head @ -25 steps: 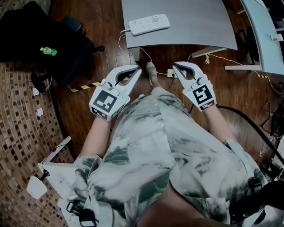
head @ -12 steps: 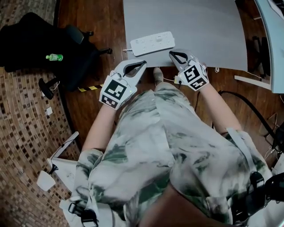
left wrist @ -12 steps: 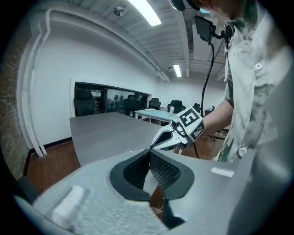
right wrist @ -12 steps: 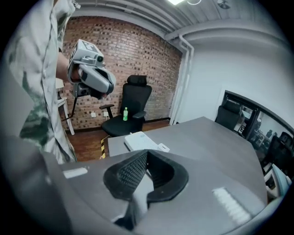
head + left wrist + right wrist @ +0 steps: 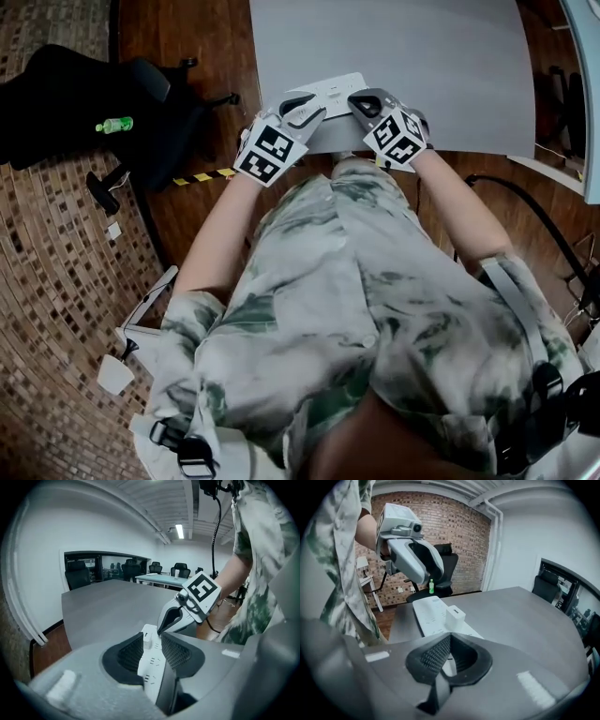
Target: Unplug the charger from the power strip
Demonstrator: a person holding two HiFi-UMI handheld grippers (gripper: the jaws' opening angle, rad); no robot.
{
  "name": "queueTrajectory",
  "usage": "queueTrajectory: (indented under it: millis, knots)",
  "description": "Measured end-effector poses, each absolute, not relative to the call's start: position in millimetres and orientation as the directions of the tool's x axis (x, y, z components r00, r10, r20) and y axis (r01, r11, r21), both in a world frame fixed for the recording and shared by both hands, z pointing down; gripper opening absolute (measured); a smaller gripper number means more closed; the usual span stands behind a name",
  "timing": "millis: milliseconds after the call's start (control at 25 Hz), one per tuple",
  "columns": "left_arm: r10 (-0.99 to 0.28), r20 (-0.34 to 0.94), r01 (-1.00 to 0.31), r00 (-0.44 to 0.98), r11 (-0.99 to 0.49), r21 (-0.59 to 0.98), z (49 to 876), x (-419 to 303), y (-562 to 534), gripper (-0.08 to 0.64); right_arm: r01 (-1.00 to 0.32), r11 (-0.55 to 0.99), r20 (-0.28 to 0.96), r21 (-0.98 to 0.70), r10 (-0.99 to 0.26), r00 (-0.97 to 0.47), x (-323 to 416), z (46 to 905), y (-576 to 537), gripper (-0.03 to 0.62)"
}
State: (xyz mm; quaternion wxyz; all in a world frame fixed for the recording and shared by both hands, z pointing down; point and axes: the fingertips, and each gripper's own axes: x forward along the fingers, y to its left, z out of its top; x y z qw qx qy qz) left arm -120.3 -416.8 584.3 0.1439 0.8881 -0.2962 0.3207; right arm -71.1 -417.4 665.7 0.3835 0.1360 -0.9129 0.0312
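Note:
A white power strip (image 5: 334, 86) lies near the front edge of the grey table (image 5: 431, 66). A small white cube charger (image 5: 455, 613) stands plugged into the power strip (image 5: 427, 613), and the charger (image 5: 147, 641) also shows at the strip's far part in the left gripper view. My left gripper (image 5: 312, 106) hangs over the strip's left end. Its jaws are opening, and the power strip (image 5: 151, 670) shows in the gap without the pads pressing on it. My right gripper (image 5: 356, 99) is just before the strip's right end, tips together and empty. Right gripper (image 5: 450, 638) points at the charger.
A black office chair (image 5: 112, 103) with a green bottle (image 5: 112, 124) on it stands on the wooden floor at the left. A black cable (image 5: 525, 202) runs over the floor at the right. More chairs and tables (image 5: 159, 576) stand far behind.
Both grippers moved up from over the floor by my lap to the power strip at the table's front edge. The left jaws went from shut to open.

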Motion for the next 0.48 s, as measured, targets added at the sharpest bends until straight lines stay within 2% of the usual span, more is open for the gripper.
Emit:
queueTrajectory:
  millis: [200, 480]
  knots:
    - [-0.364, 0.724, -0.568, 0.586, -0.822, 0.047, 628, -109, -434, 0.153, -0.253, 0.967, 0.72, 0.015, -0.186, -0.669, -76, 676, -416, 0.006]
    - [-0.27, 0.77, -0.498, 0.579, -0.865, 0.07, 668, -90, -442, 0.138, -0.256, 0.966, 0.724, -0.029, -0.156, -0.672, -77, 684, -416, 0.006]
